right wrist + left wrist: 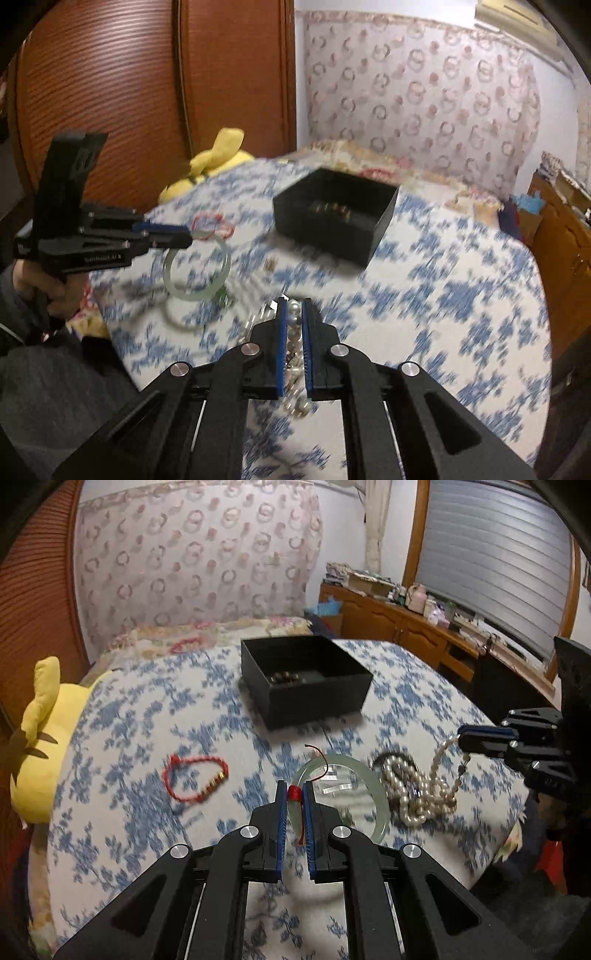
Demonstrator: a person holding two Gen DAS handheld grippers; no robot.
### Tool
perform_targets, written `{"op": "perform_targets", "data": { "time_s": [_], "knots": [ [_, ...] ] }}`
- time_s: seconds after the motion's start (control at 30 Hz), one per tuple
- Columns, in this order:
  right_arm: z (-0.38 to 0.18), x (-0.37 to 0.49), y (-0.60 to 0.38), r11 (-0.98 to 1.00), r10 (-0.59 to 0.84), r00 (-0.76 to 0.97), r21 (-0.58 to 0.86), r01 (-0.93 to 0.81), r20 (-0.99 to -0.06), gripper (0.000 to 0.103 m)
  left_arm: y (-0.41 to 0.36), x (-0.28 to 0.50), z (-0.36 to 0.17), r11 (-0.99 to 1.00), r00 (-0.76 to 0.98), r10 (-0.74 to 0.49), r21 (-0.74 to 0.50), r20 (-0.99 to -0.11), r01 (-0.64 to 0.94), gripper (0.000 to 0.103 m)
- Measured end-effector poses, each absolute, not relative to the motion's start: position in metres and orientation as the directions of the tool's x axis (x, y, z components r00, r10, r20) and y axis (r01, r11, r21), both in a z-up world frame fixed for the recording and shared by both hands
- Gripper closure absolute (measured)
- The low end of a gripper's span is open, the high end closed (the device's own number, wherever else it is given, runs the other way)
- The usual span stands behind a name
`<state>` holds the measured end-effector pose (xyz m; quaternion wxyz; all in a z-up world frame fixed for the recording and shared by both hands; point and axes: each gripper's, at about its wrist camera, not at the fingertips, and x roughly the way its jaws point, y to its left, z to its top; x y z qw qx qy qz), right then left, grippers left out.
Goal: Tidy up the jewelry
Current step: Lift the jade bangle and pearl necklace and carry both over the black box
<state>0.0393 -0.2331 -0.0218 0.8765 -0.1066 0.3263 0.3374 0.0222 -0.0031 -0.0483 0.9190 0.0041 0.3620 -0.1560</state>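
My left gripper (pixel 294 794) is shut on the pale green jade bangle (pixel 380 797) at its red thread wrap and holds it above the bed; the bangle also shows in the right wrist view (pixel 199 291). My right gripper (pixel 294 306) is shut on the pearl necklace (pixel 294 317), whose strand hangs down to a heap (pixel 417 794) on the bedspread. A red string bracelet (pixel 195 779) lies to the left. An open black box (pixel 306 679) with beads inside stands further back, also seen in the right wrist view (pixel 336 218).
The blue floral bedspread (pixel 147 709) covers the bed. A yellow plush toy (pixel 44 738) lies at the left edge. A wooden cabinet (pixel 406 627) with clutter stands at the right, a wooden wardrobe (pixel 147 92) at the left.
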Motion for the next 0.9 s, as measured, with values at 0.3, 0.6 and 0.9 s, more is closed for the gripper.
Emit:
{"op": "perform_targets", "data": {
  "time_s": [0.3,0.6,0.9],
  "knots": [
    [0.022,0.054,-0.233,0.760,0.529,0.635,-0.019,-0.650,-0.563,0.095,-0.003,0.037,-0.036,0.954,0.716,-0.285,-0.112,-0.637,0.279,0.096],
    [0.068,0.057,-0.230,0.762,0.544,0.696,-0.071,-0.644,-0.469,0.095,-0.003,0.045,-0.024,0.955,0.736,-0.284,-0.113,-0.615,0.274,0.096],
    [0.098,0.076,-0.233,0.787,0.521,0.744,-0.101,-0.608,-0.419,0.095,-0.002,0.054,-0.014,0.959,0.755,-0.276,-0.115,-0.594,0.260,0.096]
  ]
}}
